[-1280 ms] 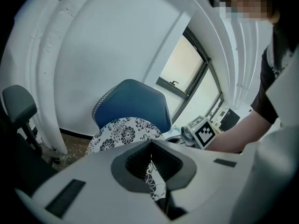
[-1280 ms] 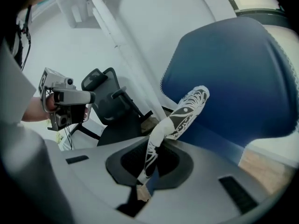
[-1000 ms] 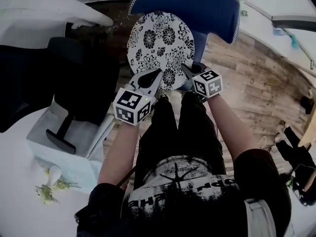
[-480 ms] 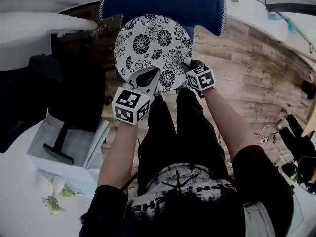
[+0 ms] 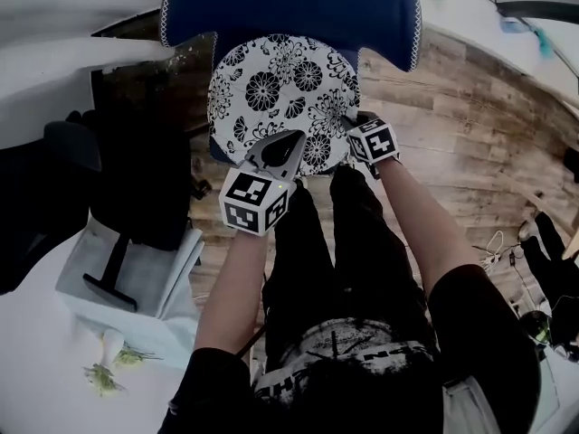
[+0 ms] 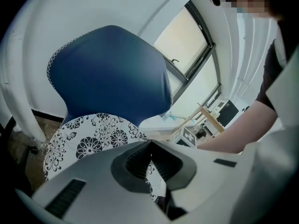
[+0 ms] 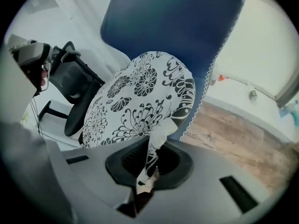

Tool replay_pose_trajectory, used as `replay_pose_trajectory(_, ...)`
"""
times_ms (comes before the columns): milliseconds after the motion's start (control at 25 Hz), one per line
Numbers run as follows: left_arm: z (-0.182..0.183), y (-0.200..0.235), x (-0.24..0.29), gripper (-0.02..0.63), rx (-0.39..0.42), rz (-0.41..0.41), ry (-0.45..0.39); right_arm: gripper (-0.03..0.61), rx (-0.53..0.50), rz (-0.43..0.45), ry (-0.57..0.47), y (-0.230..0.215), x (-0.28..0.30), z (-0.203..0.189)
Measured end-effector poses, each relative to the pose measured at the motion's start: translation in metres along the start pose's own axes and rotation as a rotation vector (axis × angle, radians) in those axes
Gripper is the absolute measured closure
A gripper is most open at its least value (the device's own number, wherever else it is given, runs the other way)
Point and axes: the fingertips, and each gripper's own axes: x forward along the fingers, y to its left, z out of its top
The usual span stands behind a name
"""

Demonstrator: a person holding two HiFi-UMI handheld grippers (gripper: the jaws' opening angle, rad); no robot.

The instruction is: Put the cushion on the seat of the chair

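A round white cushion (image 5: 276,93) with black flowers hangs over the seat of the blue chair (image 5: 298,7), right in front of its backrest. My left gripper (image 5: 282,150) is shut on the cushion's near edge, left of centre. My right gripper (image 5: 351,127) is shut on the near right edge. In the right gripper view a fold of the cushion (image 7: 140,101) is pinched between the pads of the right gripper (image 7: 150,164). In the left gripper view the left gripper (image 6: 149,148) has its jaws together over the cushion (image 6: 88,141). The cushion hides most of the seat.
A black office chair (image 5: 136,170) stands close on the left, beside a white table (image 5: 36,333) with a grey box (image 5: 136,269). Wooden floor (image 5: 470,134) lies to the right, bordered by a white counter (image 5: 488,25). My legs are just before the blue chair.
Both grippers have sunk with the cushion, which now sits lower and closer against the blue chair's backrest. Both grips stay the same.
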Motion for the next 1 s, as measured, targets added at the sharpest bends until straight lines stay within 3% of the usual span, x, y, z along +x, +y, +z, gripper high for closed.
replay_pose_trajectory(240,-0.023,-0.009,0.025,0.598,-0.020,-0.003,0.040,0.551,-0.003,0.022,0.009,-0.019,0.011,-0.010)
replay_pose_trajectory(480,0.000,-0.008,0.009,0.598,-0.014,-0.020,0.046,0.548,-0.032,0.054,0.023,0.013,0.001,0.013)
replay_pose_trajectory(800,0.026,-0.033,0.004,0.598,0.007,-0.013,0.059,0.374,0.038,0.047,0.025,0.009,-0.028,0.013)
replay_pose_trajectory(1000,0.037,-0.041,0.001,0.598,0.016,0.000,0.059,0.354,0.029,0.026,0.009,0.002,-0.046,0.015)
